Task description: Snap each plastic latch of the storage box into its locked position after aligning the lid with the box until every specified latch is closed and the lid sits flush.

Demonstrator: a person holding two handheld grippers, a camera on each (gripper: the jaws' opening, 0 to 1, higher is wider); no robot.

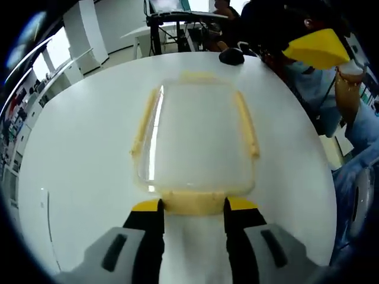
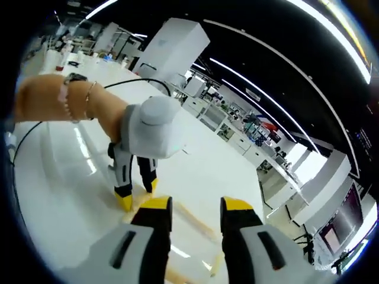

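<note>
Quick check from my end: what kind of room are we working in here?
Probably an open-plan lab or workshop: a large round white table holds the clear plastic storage box with yellow latches, and long rows of white workbenches run under strip ceiling lights.

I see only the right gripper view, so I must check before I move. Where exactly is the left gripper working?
Observer: The left gripper is open, its jaw tips at either end of the end latch, on the near edge of the clear lid.
Operator: And the other latches?
Observer: The side latches run along both long edges. I cannot tell if they are locked.
Operator: Is anything else on the table?
Observer: A dark object lies near the far edge of the white table.
</note>
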